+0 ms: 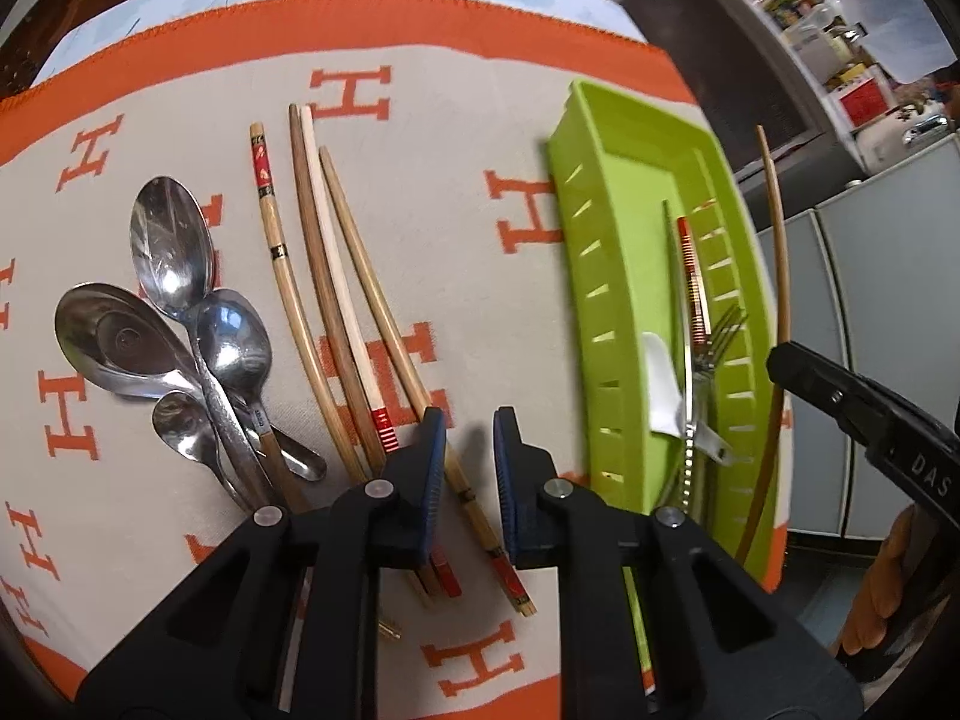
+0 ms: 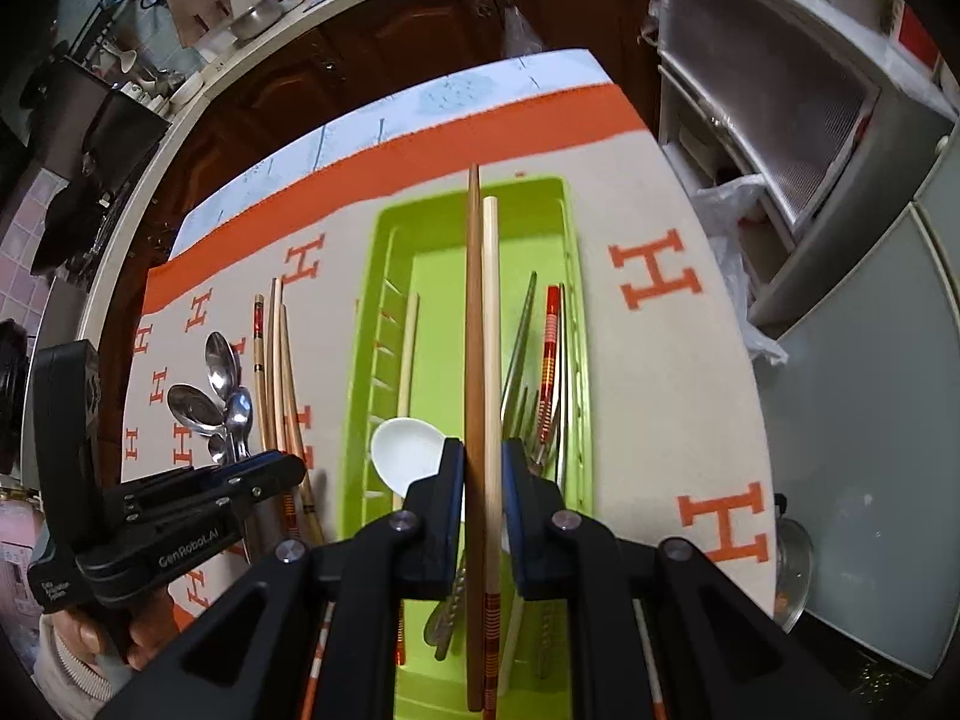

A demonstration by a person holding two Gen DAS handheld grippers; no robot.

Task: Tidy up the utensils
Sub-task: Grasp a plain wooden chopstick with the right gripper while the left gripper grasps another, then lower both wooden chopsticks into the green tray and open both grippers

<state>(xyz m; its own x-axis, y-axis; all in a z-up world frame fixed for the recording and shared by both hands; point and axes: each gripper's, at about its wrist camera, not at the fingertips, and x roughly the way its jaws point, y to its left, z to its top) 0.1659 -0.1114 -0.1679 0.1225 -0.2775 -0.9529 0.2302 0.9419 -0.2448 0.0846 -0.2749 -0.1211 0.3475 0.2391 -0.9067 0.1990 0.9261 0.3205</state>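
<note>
Both grippers were black plastic with blue ribbed pads [image 1: 435, 480] and round silver screws [image 2: 564, 519] at the finger joints. The left gripper [image 2: 264, 471] bore white "GenRobot.AI" lettering, the right gripper [image 1: 786, 363] "DAS". A pale ribbed cuff [image 2: 66, 669] showed at the left wrist.

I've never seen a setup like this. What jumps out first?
The bright green tray on the orange-and-beige H-patterned cloth grabs the eye. Above it, the right gripper pinches two chopsticks between its fingers. Left of the tray, shiny metal spoons lie heaped beside more chopsticks.
</note>
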